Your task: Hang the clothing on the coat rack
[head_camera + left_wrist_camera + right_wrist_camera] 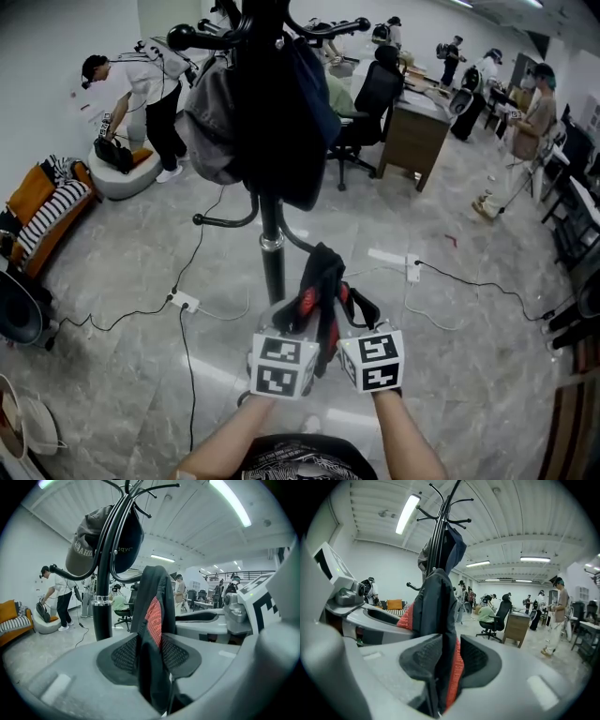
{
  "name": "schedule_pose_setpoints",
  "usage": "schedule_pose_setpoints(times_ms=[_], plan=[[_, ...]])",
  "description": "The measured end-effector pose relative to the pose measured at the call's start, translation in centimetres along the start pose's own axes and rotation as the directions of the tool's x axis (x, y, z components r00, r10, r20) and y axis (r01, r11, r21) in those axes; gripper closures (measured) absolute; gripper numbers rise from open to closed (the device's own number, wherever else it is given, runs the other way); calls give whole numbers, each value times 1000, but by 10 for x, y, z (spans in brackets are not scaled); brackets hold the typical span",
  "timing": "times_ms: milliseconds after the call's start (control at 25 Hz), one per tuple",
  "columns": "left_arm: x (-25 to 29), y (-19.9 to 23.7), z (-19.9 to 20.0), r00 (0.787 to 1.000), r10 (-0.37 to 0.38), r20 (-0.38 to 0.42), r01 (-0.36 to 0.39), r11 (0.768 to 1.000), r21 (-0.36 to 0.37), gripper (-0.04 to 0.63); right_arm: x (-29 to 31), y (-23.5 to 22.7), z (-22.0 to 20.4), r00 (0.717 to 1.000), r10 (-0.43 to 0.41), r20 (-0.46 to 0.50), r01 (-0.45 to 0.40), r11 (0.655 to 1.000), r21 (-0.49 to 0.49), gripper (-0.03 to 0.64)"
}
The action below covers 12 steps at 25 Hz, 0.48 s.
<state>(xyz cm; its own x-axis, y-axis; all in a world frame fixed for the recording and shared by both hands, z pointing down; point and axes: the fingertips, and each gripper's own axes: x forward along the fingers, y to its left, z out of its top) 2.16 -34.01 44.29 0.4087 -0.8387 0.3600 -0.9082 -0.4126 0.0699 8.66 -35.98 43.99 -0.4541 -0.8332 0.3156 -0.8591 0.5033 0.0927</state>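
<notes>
we count one black metal coat rack (273, 277), one grey fabric cap (208, 122), one black-and-red cloth garment (322, 274), two grey plastic grippers, a left gripper (150, 654) and a right gripper (445, 663), one black office chair (375, 94) and one brown wooden desk (412, 136).

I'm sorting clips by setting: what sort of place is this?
Probably an open-plan office or lab workspace. A wooden desk with a black office chair stands at the back, and a long strip light runs along the ceiling. Several people are busy around the room.
</notes>
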Motion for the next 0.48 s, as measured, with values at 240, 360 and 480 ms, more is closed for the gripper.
schedule_pose_setpoints(times_ms=[240, 360, 480], plan=[[-12, -3, 8, 999, -36, 33, 35, 999, 17, 480, -10, 9, 3, 1000, -30, 1, 30, 1000, 4, 508], [-17, -4, 11, 998, -54, 42, 53, 998, 24, 480, -15, 14, 5, 999, -42, 4, 42, 999, 12, 508], [-23, -3, 9, 997, -66, 38, 65, 997, 28, 482, -20, 21, 8, 999, -48, 13, 48, 999, 21, 508]])
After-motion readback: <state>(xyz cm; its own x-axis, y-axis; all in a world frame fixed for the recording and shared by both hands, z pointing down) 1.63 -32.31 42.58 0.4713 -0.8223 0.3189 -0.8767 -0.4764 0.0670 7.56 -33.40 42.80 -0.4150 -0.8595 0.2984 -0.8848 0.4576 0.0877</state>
